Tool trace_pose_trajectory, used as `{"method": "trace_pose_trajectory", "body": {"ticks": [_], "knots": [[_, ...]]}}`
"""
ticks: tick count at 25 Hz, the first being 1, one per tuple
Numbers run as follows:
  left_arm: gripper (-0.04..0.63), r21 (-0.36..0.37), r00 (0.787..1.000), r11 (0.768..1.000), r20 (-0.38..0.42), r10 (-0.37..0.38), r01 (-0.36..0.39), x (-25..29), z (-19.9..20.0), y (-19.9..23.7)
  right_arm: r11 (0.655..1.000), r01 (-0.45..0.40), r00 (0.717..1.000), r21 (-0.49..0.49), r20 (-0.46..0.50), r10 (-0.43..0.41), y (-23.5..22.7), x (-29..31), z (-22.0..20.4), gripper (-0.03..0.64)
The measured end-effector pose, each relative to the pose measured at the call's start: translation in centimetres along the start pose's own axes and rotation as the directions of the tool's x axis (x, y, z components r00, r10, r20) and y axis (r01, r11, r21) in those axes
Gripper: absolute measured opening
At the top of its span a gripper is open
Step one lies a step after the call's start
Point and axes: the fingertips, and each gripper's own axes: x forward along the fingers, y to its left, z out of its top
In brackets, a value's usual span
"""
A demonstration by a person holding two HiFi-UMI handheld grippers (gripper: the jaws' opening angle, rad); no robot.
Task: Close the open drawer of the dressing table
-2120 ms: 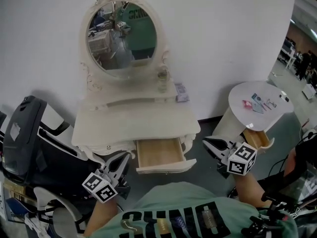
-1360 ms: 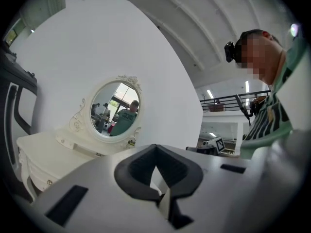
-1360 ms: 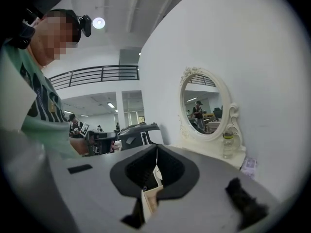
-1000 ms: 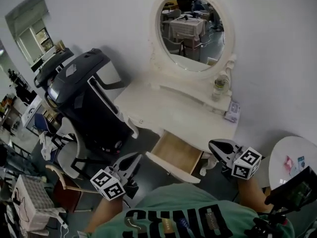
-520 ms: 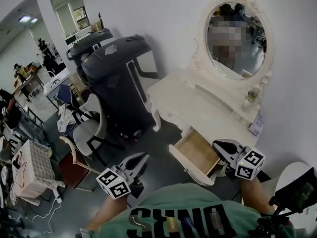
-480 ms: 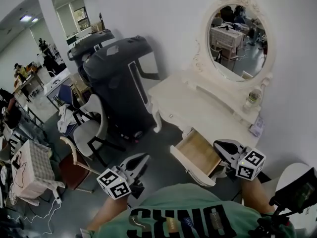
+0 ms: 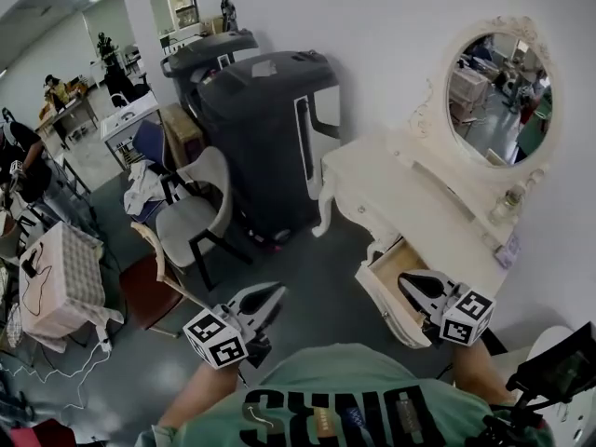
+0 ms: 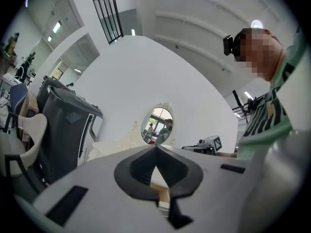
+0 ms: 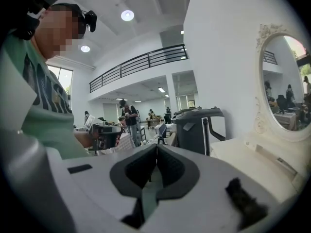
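The cream dressing table (image 7: pixel 391 189) with its oval mirror (image 7: pixel 498 87) stands at the right of the head view. Its wooden drawer (image 7: pixel 393 270) is pulled out towards me. My right gripper (image 7: pixel 407 283) is shut and empty, its tips in front of the drawer's front panel; I cannot tell whether they touch it. My left gripper (image 7: pixel 273 291) is also shut and empty, out over the grey floor well left of the drawer. In the left gripper view, the left gripper (image 8: pixel 156 147) points level at the mirror (image 8: pixel 159 126). The right gripper (image 9: pixel 156 145) points past the table top (image 9: pixel 252 152).
A tall black machine (image 7: pixel 265 124) stands against the wall just left of the table. A white chair (image 7: pixel 191 217), a brown stool (image 7: pixel 149 291) and a cloth-covered basket (image 7: pixel 60 277) crowd the floor at left. People and desks fill the far left background.
The head view has swung left, so the dressing table now sits further right. Both grippers moved sideways with it, still shut; the right one now sits at the drawer front.
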Motion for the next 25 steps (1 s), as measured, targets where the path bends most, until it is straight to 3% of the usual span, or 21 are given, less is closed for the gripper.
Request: {"method": "trace_pose_trajectory", "body": {"ticks": [7, 12, 19, 25], "knots": [[-0.003, 0.001, 0.992, 0.992, 0.033, 0.125, -0.125, -2.5, -0.6, 0.4, 0.993, -0.115, 0.993, -0.019, -0.005, 0.115, -0.6, 2.8, 0.2, 0.012], [-0.003, -0.006, 0.966, 0.968, 0.058, 0.251, -0.251, -0.9, -1.6, -0.9, 0.966, -0.253, 0.967, -0.06, -0.032, 0.251, -2.9, 3.7, -0.3, 0.012], [-0.003, -0.068, 0.926, 0.925, 0.034, 0.376, -0.373, 4.4, -5.5, -3.8, 0.894, -0.415, 0.905, -0.168, -0.174, 0.388, -6.7, 3.1, -4.4, 0.012], [-0.003, -0.082, 0.918, 0.915, -0.041, 0.394, -0.396, 5.2, -8.8, -3.8, 0.828, -0.506, 0.828, -0.24, -0.402, 0.39, -6.9, 6.1, -12.9, 0.012]]}}
